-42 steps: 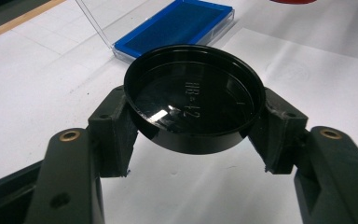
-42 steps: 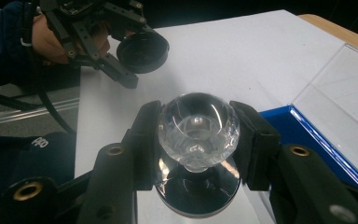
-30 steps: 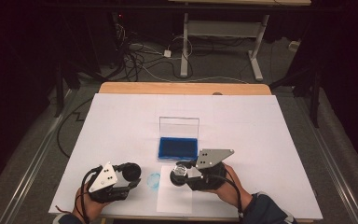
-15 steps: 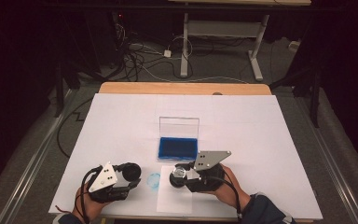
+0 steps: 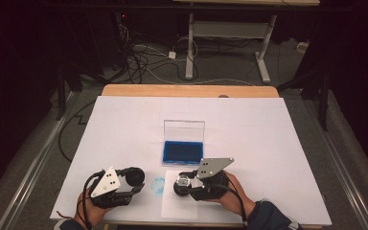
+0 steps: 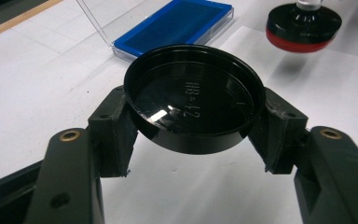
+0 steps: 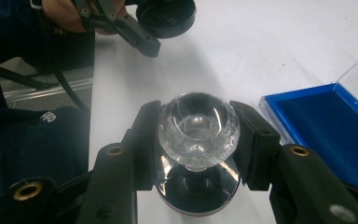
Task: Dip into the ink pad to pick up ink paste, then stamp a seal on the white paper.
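Stamp [image 7: 198, 140] with the clear faceted knob sits clamped in my right gripper [image 7: 198, 128], jaws pressed on either side of the knob, its round black-and-red base hanging just above the white sheet [image 5: 184, 208]. To do this step well, I judge I should keep the base level and bring it straight down onto bare paper, clear of the faint blue print [image 5: 158, 185] at nine o'clock from it, then lift without sliding. My left gripper [image 6: 193, 126] holds the black cap [image 6: 195, 98] across its width, jaws closed on the rim, hollow side up, parked off the tabletop [image 5: 278, 139] well clear at nine o'clock. Out at twelve o'clock from the stamp lies the blue ink pad [image 5: 183, 152], its clear lid standing open behind it.
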`<state>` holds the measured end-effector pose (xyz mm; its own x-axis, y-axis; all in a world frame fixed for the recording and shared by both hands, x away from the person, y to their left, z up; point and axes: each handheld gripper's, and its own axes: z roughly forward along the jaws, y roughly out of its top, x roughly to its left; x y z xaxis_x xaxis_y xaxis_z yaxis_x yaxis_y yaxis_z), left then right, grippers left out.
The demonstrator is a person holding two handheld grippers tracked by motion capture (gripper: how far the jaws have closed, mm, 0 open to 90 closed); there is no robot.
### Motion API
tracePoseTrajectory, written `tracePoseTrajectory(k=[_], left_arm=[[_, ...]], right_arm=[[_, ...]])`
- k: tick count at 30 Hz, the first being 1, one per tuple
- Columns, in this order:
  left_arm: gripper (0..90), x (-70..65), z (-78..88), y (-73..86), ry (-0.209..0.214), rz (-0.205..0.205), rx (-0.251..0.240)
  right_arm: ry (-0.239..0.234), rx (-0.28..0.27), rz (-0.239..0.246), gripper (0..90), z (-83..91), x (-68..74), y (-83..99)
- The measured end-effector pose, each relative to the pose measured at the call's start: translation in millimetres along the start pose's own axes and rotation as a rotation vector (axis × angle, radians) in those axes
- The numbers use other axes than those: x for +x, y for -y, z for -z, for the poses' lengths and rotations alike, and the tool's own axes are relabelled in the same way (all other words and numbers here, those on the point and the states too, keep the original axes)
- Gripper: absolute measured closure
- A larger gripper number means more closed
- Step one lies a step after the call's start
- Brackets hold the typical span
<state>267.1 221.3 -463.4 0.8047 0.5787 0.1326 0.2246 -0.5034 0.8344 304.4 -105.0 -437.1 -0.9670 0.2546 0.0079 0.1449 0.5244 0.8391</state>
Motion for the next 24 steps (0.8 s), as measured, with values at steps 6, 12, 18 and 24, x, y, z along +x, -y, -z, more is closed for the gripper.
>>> tracePoseTrajectory(k=[6,12,18,24], left_arm=[[36.7,-0.6,-0.3,-0.3,0.001,-0.005,0.003],[36.7,-1.7,0.4,-1.4,-0.004,-0.008,0.002],[36.7,-2.2,0.6,-0.7,0.000,-0.009,0.005],[36.7,-2.0,-0.1,-2.2,-0.002,-0.016,0.004]], right_arm=[[-0.008,0.013,0.003,57.0,-2.6,1.6,2.2],[-0.019,0.025,0.004,57.0,-7.1,2.6,6.2],[-0.020,0.040,-0.005,57.0,-12.2,1.9,10.1],[-0.017,0.055,-0.008,57.0,-15.9,-0.4,15.7]])
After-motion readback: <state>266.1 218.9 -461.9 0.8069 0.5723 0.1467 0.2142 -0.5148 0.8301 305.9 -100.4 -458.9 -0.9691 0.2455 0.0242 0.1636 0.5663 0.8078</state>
